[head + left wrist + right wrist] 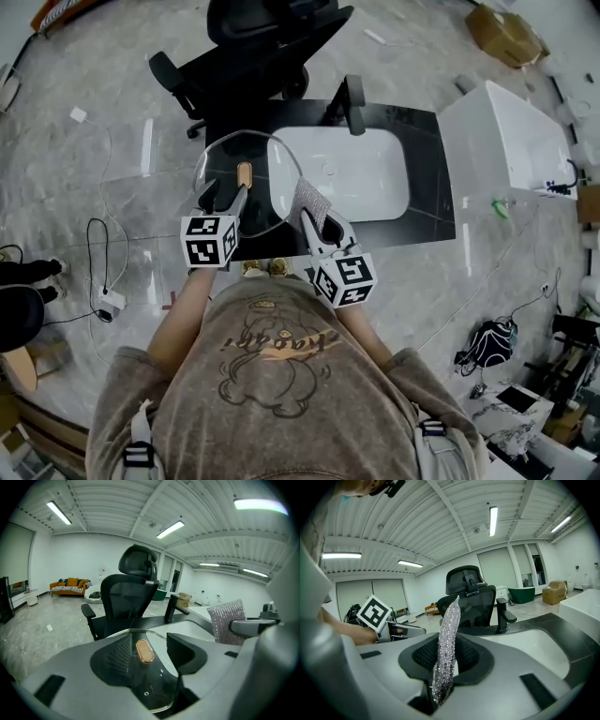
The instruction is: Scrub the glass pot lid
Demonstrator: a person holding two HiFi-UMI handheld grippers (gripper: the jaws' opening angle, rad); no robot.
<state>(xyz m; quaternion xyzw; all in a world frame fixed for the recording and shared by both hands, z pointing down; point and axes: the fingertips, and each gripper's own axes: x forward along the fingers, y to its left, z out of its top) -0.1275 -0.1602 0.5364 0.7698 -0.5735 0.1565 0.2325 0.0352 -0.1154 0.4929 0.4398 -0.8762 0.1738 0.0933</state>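
You have one glass pot lid (267, 187) at the left end of the black counter (427, 187), overlapping the one white sink (361, 178). Your left gripper (225, 193) stands with jaws wide apart on either side of its single tan knob (244, 175), pads clear of it. Your right gripper (320, 225) is clamped on one silvery scrub cloth (309, 199) just right of the lid, with one black faucet (353, 101) and one office chair (272, 42) on the far side.

Brown tee (309, 427) — cartoon print (274, 361), grey straps (139, 442)

Lid (251, 157) left of basin (361, 178), seemingly on counter (427, 173); chair (253, 52) behind.
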